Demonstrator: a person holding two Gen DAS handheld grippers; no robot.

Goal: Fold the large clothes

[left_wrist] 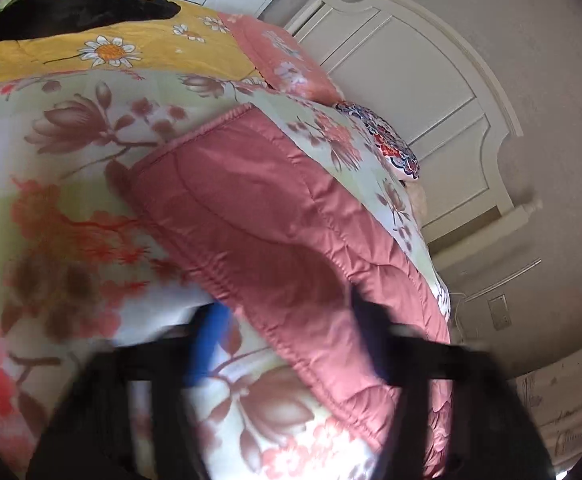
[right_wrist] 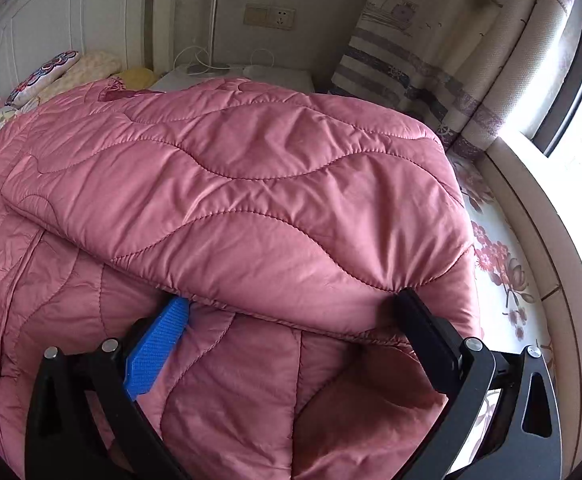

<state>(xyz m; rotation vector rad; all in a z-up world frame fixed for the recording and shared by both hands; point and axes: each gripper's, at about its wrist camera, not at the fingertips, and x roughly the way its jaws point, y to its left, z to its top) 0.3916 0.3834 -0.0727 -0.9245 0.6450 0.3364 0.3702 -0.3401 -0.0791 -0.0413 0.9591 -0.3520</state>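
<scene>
Your landmark is the pink quilted satin comforter (right_wrist: 227,184), folded over itself into a thick pad on the bed. Its wavy stitching runs across the top layer, and a second layer of the same fabric lies beneath, spreading toward you.

Your right gripper (right_wrist: 291,304) stands at its widest, its jaws straddling the near edge of the folded top layer. The blue ribbed pad (right_wrist: 155,350) sits just under that edge on one side, and the black finger (right_wrist: 427,332) touches the fold on the other; the pads do not squeeze the fabric.

Your left gripper (left_wrist: 287,320) is blurred in its own view. The jaws look parted over the comforter's stitched border, with nothing visibly pinched between them, but you cannot tell its state for certain from this smeared view.

Beside the comforter lies the pale floral bedsheet (left_wrist: 71,128). Beyond it, farther from you, a yellow daisy-print cover (left_wrist: 131,40) carries a black garment (left_wrist: 75,8). The white panelled headboard (left_wrist: 411,80) stands past the comforter's far end.
</scene>
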